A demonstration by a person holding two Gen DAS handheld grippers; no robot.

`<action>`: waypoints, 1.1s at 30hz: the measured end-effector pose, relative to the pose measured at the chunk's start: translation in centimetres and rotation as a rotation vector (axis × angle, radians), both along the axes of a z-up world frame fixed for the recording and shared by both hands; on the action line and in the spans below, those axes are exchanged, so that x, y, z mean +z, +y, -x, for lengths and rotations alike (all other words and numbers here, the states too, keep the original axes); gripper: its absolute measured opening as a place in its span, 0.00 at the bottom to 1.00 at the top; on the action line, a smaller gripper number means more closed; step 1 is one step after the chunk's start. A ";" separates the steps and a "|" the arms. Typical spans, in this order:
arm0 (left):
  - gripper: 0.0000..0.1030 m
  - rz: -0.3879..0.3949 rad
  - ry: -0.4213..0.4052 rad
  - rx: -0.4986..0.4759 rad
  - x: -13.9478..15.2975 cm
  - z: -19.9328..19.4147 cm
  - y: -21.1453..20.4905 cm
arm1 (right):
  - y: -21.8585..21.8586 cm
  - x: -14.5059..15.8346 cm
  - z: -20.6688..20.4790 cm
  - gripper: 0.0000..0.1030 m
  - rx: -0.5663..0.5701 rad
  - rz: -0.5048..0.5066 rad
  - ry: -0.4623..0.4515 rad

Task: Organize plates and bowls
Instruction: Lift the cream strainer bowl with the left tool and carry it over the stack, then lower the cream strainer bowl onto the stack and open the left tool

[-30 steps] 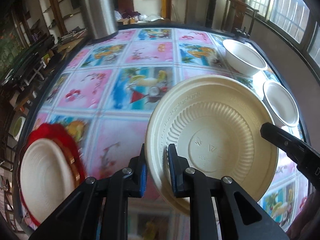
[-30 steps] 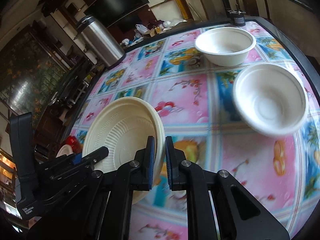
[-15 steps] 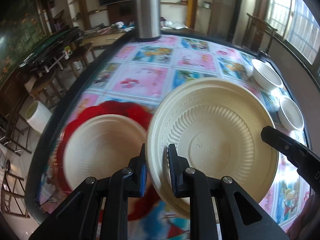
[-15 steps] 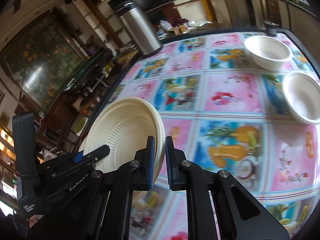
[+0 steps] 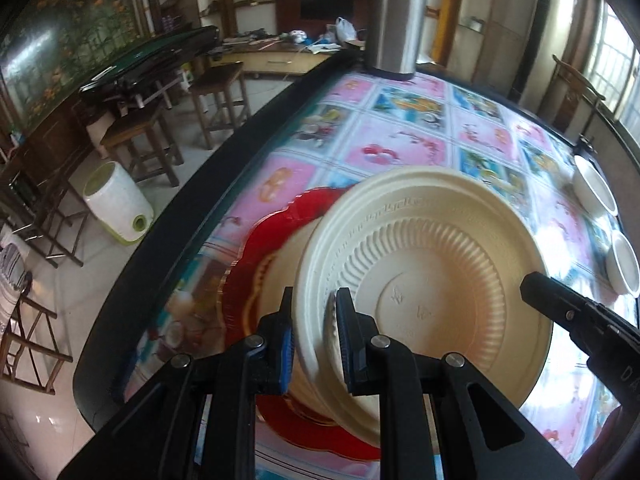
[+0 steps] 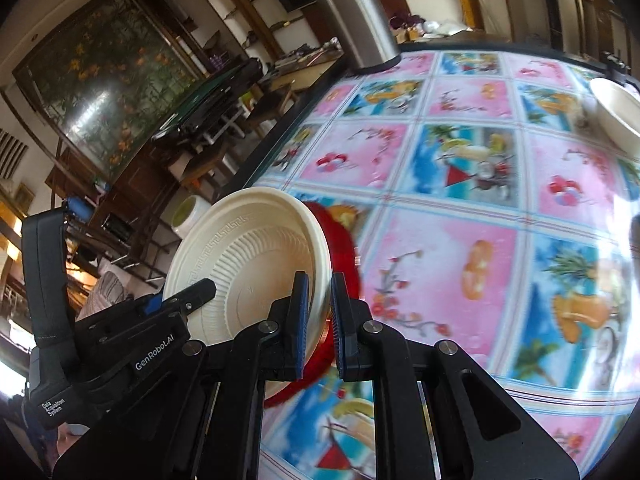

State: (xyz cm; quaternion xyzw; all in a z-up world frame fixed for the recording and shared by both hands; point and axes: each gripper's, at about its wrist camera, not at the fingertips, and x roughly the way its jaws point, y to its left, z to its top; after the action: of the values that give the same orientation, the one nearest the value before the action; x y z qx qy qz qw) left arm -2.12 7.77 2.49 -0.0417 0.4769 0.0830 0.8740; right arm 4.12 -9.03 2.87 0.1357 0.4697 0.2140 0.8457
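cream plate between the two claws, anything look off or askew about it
Nothing looks damaged or spilled. The cream plate is tilted rather than flat, pinched at opposite rims by the left claw and right claw, above the red plate with another cream plate on it.

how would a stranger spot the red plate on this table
Start at the tall steel canister at the table's far edge, then follow the colourful picture-tile cloth to the near left edge. The red plate lies there beneath cream plates, the only red, scalloped-rimmed dish.
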 end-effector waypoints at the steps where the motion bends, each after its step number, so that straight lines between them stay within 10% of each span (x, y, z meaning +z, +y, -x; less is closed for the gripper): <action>1: 0.17 -0.004 0.002 0.002 -0.2 -0.1 0.2 | 0.4 -0.2 -0.1 0.10 0.000 0.009 0.002; 13: 0.18 -0.055 -0.022 0.004 -1.2 0.0 1.2 | 2.4 -1.6 -0.5 0.11 0.022 0.069 0.029; 19: 0.58 -0.055 -0.076 0.028 -0.3 0.4 1.8 | 2.1 -2.2 -0.6 0.15 0.006 0.055 0.066; 33: 0.58 -0.050 -0.169 -0.030 0.9 1.4 -1.5 | -2.1 -0.5 2.3 0.15 -0.065 -0.004 0.014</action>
State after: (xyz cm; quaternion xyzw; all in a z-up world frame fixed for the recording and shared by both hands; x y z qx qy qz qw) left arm -3.56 6.28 3.37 -0.0194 0.3998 0.0781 0.9131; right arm 1.86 -11.11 2.40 0.1540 0.4704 0.1866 0.8486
